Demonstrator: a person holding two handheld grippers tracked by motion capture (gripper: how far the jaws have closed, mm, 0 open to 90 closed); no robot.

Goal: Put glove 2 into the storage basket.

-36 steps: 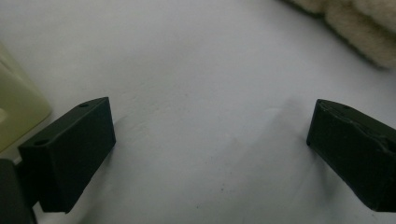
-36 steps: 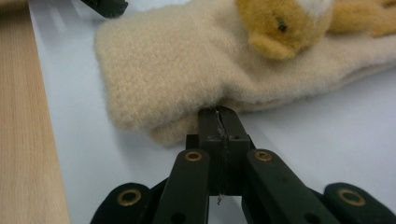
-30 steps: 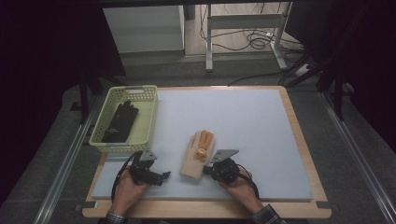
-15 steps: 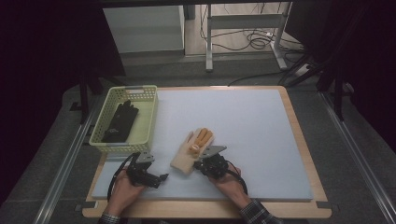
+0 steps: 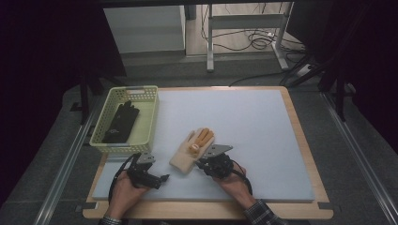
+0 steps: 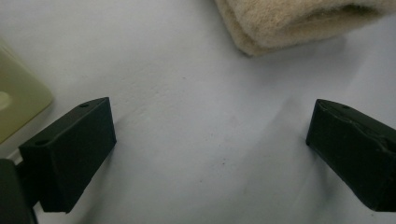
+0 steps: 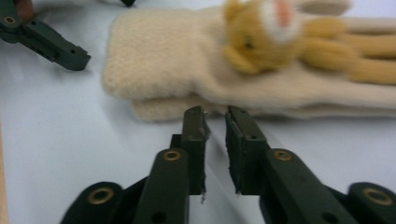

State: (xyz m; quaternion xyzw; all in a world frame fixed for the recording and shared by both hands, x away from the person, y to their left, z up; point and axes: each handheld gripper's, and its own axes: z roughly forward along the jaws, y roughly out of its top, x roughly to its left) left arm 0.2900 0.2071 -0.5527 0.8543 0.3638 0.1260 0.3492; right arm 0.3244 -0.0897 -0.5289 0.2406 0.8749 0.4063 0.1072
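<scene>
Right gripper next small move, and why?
Probably open wider and ease forward onto the cream glove's near edge. The right gripper sits just short of it, its jaws have just been opening, the gap is narrow with nothing between. The left gripper is open beside the cuff.

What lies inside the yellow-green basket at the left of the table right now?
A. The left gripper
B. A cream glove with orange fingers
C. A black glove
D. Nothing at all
C: in the high view a black glove lies in the basket, while the cream glove sits out on the mat between the two grippers.
</scene>
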